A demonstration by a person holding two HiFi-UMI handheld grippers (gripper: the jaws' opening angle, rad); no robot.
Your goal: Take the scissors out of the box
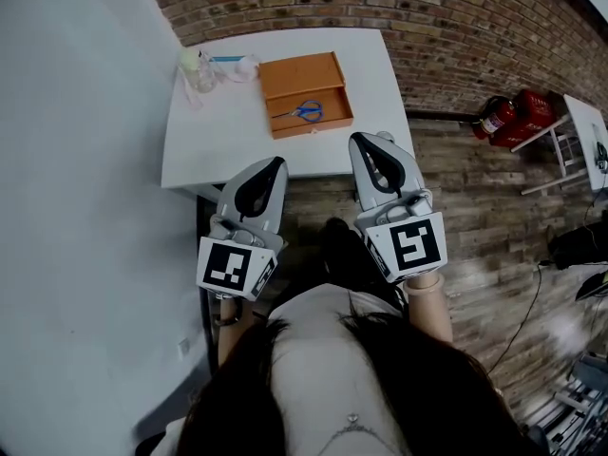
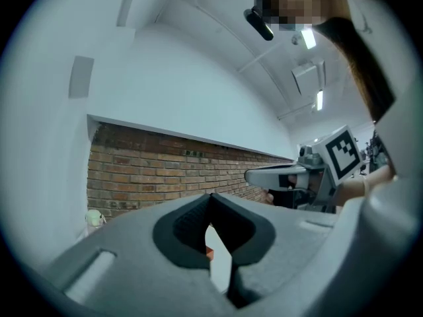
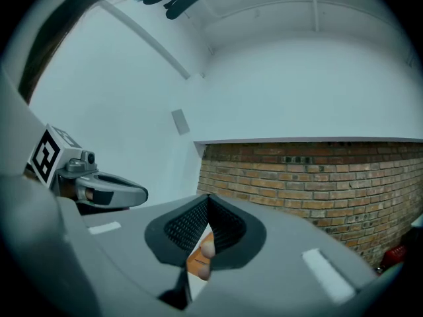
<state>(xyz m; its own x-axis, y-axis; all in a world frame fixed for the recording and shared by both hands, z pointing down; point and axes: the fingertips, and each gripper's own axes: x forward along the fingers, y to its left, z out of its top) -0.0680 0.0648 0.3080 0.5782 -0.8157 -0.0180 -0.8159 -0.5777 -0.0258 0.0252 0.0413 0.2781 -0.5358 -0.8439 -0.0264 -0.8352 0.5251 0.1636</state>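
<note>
**Head view.** At upper centre, a smooth white rectangular table [image 1: 218, 136]. On it, a shallow open box [image 1: 313, 124] of orange-brown wood with straight walls. Inside the box, in its lower half in the frame, lying flat: scissors [image 1: 302, 112] with blue loop handles and thin metal blades. At the table's upper left corner, a clear plastic bottle [image 1: 198, 69]. Lower centre of the frame: left gripper [image 1: 275, 163] and right gripper [image 1: 367, 140], rounded shells of matte grey plastic, side by side and well apart from the box. On the near end of each, a cube with black-and-white square markers: left cube [image 1: 235, 266], right cube [image 1: 410, 245]. Across the top, a rough red-brown brick wall [image 1: 456, 17]. Toward the right edge, glossy red fire extinguishers [image 1: 508, 117] on a plank-patterned floor [image 1: 475, 207].

**Left gripper view.** Jaws together, dark ribbed pads [image 2: 188, 226] meeting at the tips, nothing gripped. Through the narrow slit beneath them, white tabletop and a sliver of orange. At right, the other gripper's grey snout and checkered cube.

**Right gripper view.** Jaws closed tip to tip, mesh-textured black pads [image 3: 185, 226] holding nothing. Behind the slit, a strip of orange wood and a pale rounded shape too small to tell. At left, the left gripper and its cube.
</note>
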